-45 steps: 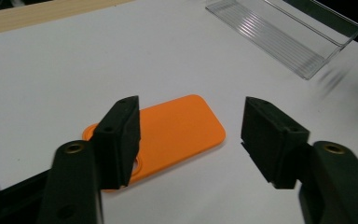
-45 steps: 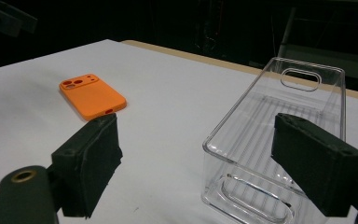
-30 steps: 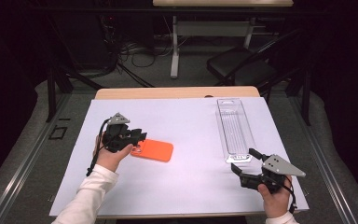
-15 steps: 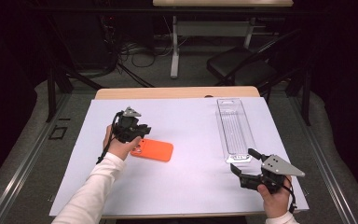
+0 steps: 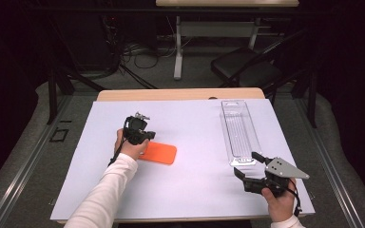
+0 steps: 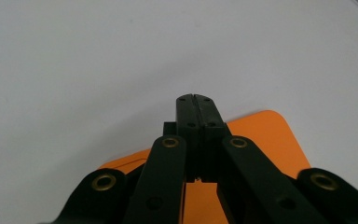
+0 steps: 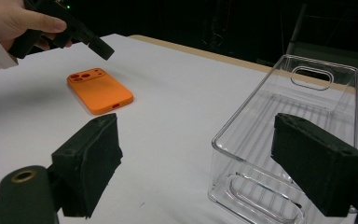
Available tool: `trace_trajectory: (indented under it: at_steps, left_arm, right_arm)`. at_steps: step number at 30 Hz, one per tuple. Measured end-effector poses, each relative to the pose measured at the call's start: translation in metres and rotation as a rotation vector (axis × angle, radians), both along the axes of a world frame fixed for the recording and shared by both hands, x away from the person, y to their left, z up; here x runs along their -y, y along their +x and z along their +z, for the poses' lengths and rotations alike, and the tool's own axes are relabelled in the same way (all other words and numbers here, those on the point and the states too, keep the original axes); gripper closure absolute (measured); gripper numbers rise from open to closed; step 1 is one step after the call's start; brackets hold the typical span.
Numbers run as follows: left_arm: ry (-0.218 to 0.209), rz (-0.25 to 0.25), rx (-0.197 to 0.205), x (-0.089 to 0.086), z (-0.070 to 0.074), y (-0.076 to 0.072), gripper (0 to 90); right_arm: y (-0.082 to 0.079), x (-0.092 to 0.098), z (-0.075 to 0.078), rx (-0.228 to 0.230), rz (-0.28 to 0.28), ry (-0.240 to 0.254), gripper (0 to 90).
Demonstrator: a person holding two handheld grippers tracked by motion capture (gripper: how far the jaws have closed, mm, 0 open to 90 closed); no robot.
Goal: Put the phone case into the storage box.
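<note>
Nearest the person, right gripper [image 5: 247,167] sits where it was a second ago, at the near right of the white table sheet [image 5: 195,190], its jaws spread wide with nothing between them; in the right gripper view they frame the near end of the clear plastic tray [image 7: 284,140]. That tray [image 5: 239,135] lies lengthwise along the right side of the sheet, unmoved.

Farther in and to the left, the orange phone case [image 5: 159,153] lies flat on the sheet in the same spot as before. The left gripper [image 5: 140,135] has shifted: a second ago it lay low beside the case's left end, and now it stands tipped steeply over that end. Its jaws have just been closing and now meet, pads together with nothing clamped; in the left gripper view the tips [image 6: 196,112] hang over the case's [image 6: 265,135] edge. Whether they touch it I cannot tell.
</note>
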State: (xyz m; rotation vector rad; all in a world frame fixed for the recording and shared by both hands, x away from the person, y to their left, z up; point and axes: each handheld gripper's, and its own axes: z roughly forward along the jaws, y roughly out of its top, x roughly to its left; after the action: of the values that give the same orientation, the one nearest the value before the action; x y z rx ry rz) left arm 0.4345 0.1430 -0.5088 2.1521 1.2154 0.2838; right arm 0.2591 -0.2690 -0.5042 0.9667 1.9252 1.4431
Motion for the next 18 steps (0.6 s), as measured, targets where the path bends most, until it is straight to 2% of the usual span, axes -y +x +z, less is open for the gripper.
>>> trace_trajectory:
  at_steps: [3,6,10,13,18]
  left_arm:
    - [0.035,0.007,-0.006,0.004,-0.007,0.004,90.0]
    - [0.043,0.008,-0.009,0.004,-0.010,0.005,90.0]
    - [0.030,0.028,-0.020,0.004,-0.018,0.009,90.0]
    - [0.048,0.038,-0.029,0.005,-0.025,0.012,90.0]
    - [0.056,0.054,-0.028,0.003,-0.029,0.014,90.0]
  right_arm:
    - [0.000,0.000,0.000,-0.001,0.003,0.000,15.1]
    - [0.001,0.000,0.000,-0.001,0.003,-0.001,15.1]
    - [0.000,0.000,0.000,-0.008,0.007,-0.003,15.2]
    - [0.001,0.000,0.000,-0.009,0.010,-0.004,15.1]
    - [0.001,0.000,0.000,-0.015,0.009,0.001,15.1]
